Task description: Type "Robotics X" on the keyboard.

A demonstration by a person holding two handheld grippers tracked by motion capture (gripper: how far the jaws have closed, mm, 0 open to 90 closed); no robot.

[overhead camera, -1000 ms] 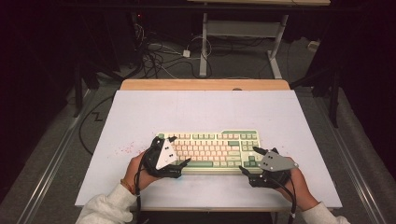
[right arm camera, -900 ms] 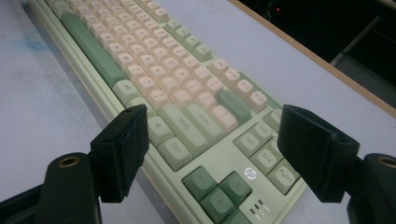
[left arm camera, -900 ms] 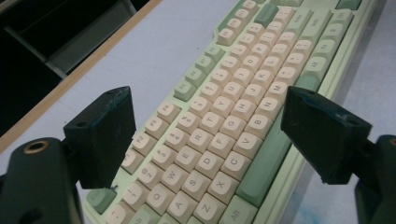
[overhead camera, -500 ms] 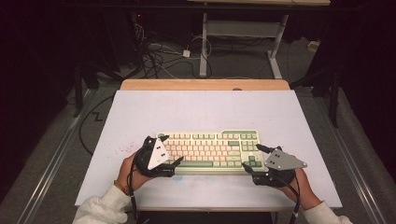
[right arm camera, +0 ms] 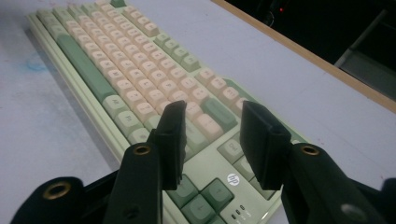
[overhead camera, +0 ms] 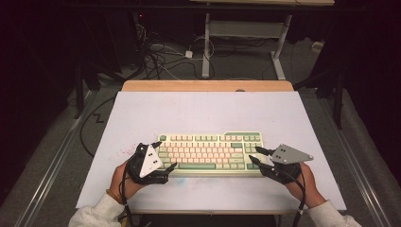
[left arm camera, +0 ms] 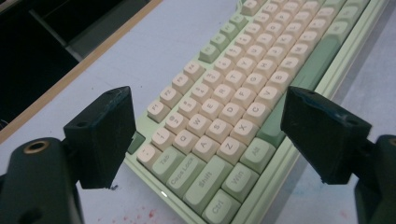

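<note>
So the green-and-cream HP keyboard (overhead camera: 210,150) sat on the white table top (overhead camera: 203,111), toward the person's edge, with its long axis running left to right across the table. Each gripper was parked at one short end: the left gripper (overhead camera: 160,158) at the Tab/Ctrl end, the right gripper (overhead camera: 254,155) at the arrow-key end.

In the left gripper view the jaws stood wide apart, straddling the keyboard's corner with the near and far long edges between them, but not pressing on it as far as I could tell.

The right gripper (right arm camera: 212,140) had just been narrowing its jaws; they were partway together and hovering over the keys above the arrow cluster, with nothing pinched.

Both looked about equally near, but the left seemed better lined up to clamp across the keyboard's width.
</note>
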